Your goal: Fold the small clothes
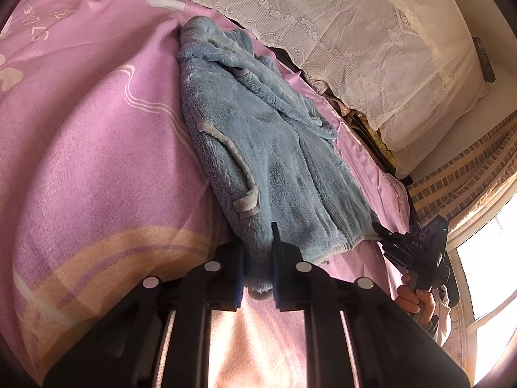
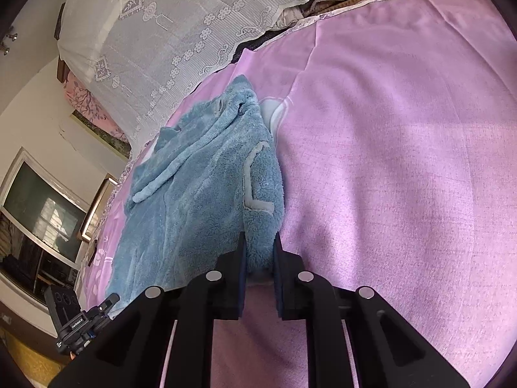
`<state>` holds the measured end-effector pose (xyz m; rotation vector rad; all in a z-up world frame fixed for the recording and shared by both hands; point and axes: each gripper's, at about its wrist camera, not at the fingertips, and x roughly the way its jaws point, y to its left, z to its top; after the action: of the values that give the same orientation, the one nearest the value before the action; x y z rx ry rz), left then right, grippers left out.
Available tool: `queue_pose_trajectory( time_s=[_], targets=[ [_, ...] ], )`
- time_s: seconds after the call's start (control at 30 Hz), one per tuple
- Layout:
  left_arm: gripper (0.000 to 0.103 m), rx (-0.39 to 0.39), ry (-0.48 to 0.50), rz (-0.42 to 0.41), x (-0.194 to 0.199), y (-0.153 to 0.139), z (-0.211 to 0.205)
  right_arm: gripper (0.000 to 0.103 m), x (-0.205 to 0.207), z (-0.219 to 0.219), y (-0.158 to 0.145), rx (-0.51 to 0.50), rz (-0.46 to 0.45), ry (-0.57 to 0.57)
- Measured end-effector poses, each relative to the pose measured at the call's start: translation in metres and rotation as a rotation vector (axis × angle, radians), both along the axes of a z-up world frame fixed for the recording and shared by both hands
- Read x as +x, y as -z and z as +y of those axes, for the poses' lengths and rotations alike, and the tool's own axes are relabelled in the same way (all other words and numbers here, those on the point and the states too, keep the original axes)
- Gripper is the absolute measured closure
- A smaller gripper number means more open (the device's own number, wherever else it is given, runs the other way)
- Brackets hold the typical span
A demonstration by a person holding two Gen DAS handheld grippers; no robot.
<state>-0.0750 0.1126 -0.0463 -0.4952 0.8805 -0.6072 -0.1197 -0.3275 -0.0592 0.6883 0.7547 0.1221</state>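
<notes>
Black fingers of the left gripper [image 1: 257, 268] filled the bottom of its own view, pressed onto a bunched corner of the blue fleece jacket's [image 1: 258, 148] hem. Its jaws were closed on that fabric, with a tuft poking out below them. Likewise, the right gripper [image 2: 259, 258] pinched the hem corner on the other side of the jacket [image 2: 200, 187], just below the grey-trimmed pocket [image 2: 253, 177].

That jacket lay lengthwise on the pink bedsheet [image 2: 404, 161], its hood end pointing toward the white lace cover [image 1: 339, 26] beyond it. It appeared already narrowed, with a sleeve laid across the front and the sides drawn in, though how neatly was hard to tell. By my judgement the folding was partway done: the lengthwise tucks seemed finished, and bringing the hem up toward the hood remained.

Both tools sat low, near the sheet at the jacket's hem end, fingers aimed along the garment toward the hood. From the left view, the person's right hand [image 1: 416, 300] gripped the other tool's handle, just beside the hem's far corner.
</notes>
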Motion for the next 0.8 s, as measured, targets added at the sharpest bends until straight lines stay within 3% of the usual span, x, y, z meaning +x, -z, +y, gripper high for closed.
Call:
queue_pose_trajectory(
  time_s=[0.17,0.27,0.57,0.7,0.8],
  targets=[
    [0.091,0.001,-0.004,-0.025,-0.004,-0.009,0.001,0.089,-0.008,-0.005,-0.004,0.085,-0.047,-0.003],
    [0.092,0.008,-0.018,-0.052,-0.009,-0.016,0.005,0.089,-0.014,0.0,-0.001,0.086,-0.042,-0.015],
    [0.093,-0.026,-0.017,0.003,-0.013,-0.008,0.021,0.09,-0.026,0.001,-0.002,0.17,-0.064,-0.022],
    [0.093,-0.079,0.013,-0.003,-0.004,-0.028,0.02,0.09,-0.016,-0.005,-0.016,0.245,-0.093,-0.036],
    [0.093,-0.055,0.021,-0.07,0.002,-0.056,0.012,0.09,-0.004,-0.01,-0.032,0.271,-0.115,-0.047]
  ],
)
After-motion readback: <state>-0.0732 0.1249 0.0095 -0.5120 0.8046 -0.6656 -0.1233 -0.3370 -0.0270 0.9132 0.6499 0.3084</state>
